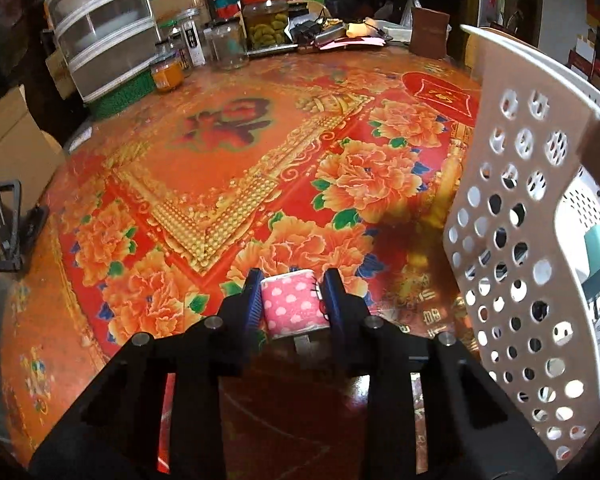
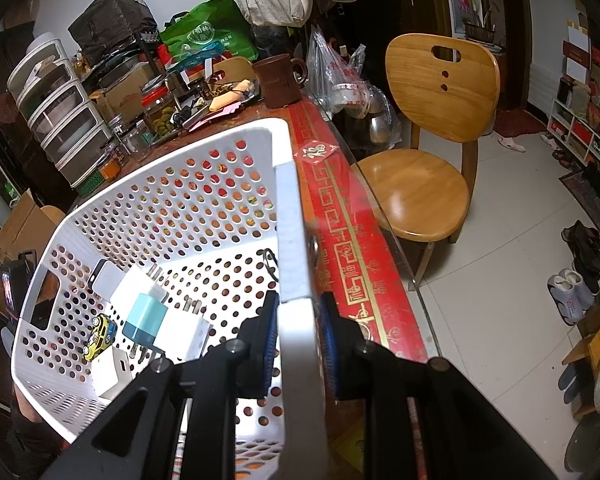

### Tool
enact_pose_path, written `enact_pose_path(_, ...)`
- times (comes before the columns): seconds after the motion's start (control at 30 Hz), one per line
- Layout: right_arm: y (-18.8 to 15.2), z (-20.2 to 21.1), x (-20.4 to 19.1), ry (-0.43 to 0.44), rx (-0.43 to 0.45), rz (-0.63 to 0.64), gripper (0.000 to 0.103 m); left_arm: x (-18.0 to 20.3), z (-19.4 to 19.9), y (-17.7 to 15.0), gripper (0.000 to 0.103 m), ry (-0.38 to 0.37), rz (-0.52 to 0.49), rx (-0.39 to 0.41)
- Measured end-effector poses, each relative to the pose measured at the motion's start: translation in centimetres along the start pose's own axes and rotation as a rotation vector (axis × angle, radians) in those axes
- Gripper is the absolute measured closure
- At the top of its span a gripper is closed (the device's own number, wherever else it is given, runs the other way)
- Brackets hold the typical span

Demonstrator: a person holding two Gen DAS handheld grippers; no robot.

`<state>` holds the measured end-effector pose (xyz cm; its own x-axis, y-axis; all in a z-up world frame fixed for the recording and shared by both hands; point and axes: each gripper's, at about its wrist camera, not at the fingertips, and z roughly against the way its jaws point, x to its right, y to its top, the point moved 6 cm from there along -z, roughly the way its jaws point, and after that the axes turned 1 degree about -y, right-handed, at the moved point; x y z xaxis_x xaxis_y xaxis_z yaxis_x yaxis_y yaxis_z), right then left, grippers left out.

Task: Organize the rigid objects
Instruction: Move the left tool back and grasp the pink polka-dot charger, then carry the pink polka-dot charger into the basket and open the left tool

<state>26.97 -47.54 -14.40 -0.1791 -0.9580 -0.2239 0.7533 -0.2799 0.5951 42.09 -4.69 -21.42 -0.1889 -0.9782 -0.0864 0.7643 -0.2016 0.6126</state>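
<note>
My left gripper [image 1: 293, 292] is shut on a pink polka-dot charger plug [image 1: 293, 303] and holds it just above the red flowered tabletop [image 1: 204, 160], left of the white perforated basket [image 1: 500, 208]. My right gripper [image 2: 298, 320] is shut on the basket's right rim [image 2: 296, 240]. Inside the basket lie a teal charger [image 2: 144, 318], white chargers [image 2: 134, 280], a phone [image 2: 102, 276] and a yellow toy car [image 2: 99, 336].
Glass jars [image 1: 228, 46], a plastic drawer unit [image 1: 100, 28] and clutter line the table's far edge. A black phone stand [image 1: 4, 224] sits at the left edge. A wooden chair [image 2: 424, 160] stands right of the table over the tiled floor.
</note>
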Motion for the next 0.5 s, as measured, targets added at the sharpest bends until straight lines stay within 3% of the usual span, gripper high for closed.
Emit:
enact_pose_path(0.13,0.0,0.0,0.0,-0.002,0.000,0.001,0.083,-0.6,0.2,-0.1,0.075,-0.013,0.027,0.007)
enact_pose_path(0.5,0.0,0.0,-0.1,-0.003,-0.001,0.002,0.083,-2.9,3.7,0.1,0.075,0.098,0.036,0.060)
